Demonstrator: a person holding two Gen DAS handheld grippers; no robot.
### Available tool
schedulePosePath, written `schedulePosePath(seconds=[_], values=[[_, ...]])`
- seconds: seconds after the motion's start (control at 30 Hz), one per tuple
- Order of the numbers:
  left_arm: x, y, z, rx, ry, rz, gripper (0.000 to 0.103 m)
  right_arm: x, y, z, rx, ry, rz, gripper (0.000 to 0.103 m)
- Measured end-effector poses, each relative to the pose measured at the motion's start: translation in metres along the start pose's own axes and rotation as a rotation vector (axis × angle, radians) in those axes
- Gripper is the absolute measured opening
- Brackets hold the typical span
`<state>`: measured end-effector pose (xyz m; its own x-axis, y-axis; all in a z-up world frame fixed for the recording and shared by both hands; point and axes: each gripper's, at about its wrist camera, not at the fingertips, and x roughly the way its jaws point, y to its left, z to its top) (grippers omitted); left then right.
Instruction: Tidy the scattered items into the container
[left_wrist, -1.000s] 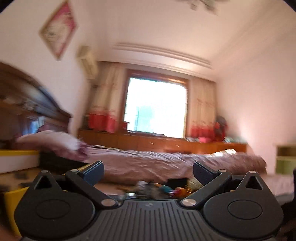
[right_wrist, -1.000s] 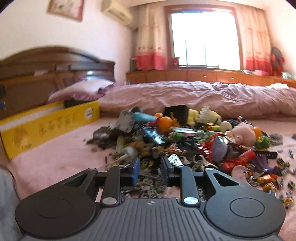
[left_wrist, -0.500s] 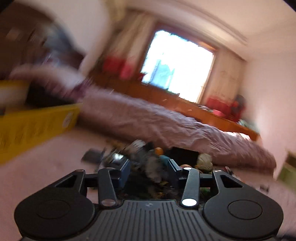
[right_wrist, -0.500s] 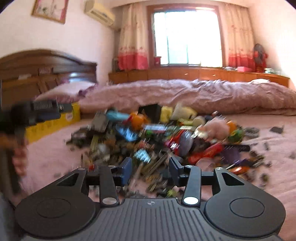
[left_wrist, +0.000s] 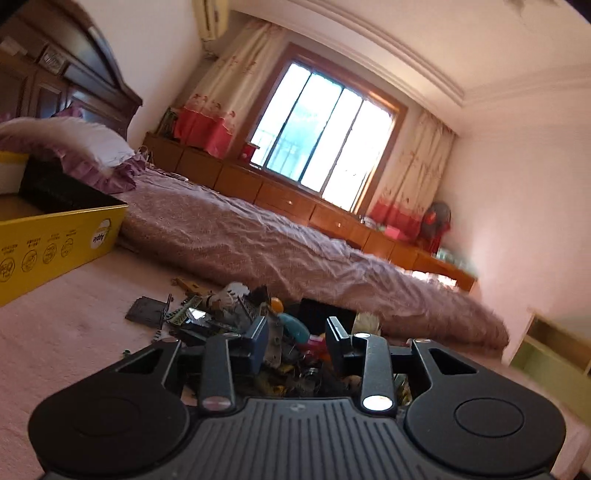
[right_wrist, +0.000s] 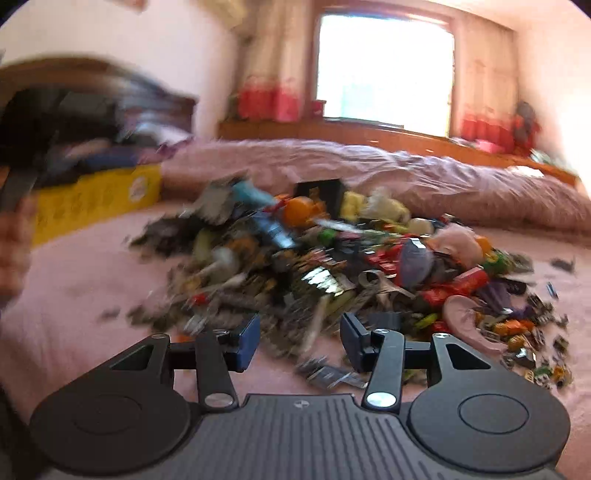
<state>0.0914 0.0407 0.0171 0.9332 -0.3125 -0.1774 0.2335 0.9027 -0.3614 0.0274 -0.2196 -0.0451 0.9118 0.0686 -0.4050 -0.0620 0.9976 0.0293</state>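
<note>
Pink bedding (left_wrist: 74, 332) carries a yellow box (left_wrist: 55, 240) at far left, then the scattered pile (right_wrist: 332, 266) mid-frame. Left gripper (left_wrist: 297, 341) jaws have just been closing, part-open over clutter; right gripper (right_wrist: 299, 341) jaws part-open, empty.

Both wrist cameras sit low over the pink bed surface (left_wrist: 74, 332), each looking forward past its own fingers toward the window (left_wrist: 325, 136) at 12 o'clock. The left view is rolled, close against the clutter pile (left_wrist: 236, 306). The right view is level and blurred, slightly farther back. Both share the pile, the yellow box (right_wrist: 92, 203) at 9 o'clock, and the rumpled quilt (right_wrist: 406, 173).
</note>
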Motion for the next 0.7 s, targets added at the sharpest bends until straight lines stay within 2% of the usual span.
schedulePosePath(seconds=[0.1,0.2,0.27,0.4,0.43,0.5,0.57,0.67,0.7], values=[[0.008,-0.004,-0.008,0.033,0.026,0.001,0.036,0.019,-0.015,0.004,0.114,0.062,0.015,0.031],[0.012,-0.007,-0.014,0.048,0.047,-0.015,0.036,0.029,-0.019,0.002,0.145,0.104,0.011,0.013],[0.012,-0.012,-0.018,0.088,0.050,-0.017,0.037,0.024,-0.022,0.005,0.154,0.076,0.021,0.012],[0.010,-0.020,-0.024,0.143,0.053,-0.034,0.040,-0.012,-0.037,0.026,0.184,-0.132,0.045,0.012],[0.010,-0.021,-0.026,0.147,0.058,-0.041,0.040,-0.016,-0.044,0.033,0.205,-0.160,0.055,0.012],[0.013,-0.023,-0.030,0.155,0.075,-0.058,0.041,-0.014,-0.070,0.049,0.294,-0.172,0.094,0.012],[0.016,-0.027,-0.037,0.188,0.095,-0.078,0.041,-0.002,-0.097,0.060,0.354,-0.160,0.085,0.012],[0.018,-0.044,-0.053,0.353,0.090,-0.043,0.042,0.017,-0.138,0.068,0.422,-0.128,0.013,0.012],[0.020,-0.050,-0.059,0.412,0.085,-0.022,0.043,0.020,-0.152,0.067,0.475,-0.129,0.016,0.012]])
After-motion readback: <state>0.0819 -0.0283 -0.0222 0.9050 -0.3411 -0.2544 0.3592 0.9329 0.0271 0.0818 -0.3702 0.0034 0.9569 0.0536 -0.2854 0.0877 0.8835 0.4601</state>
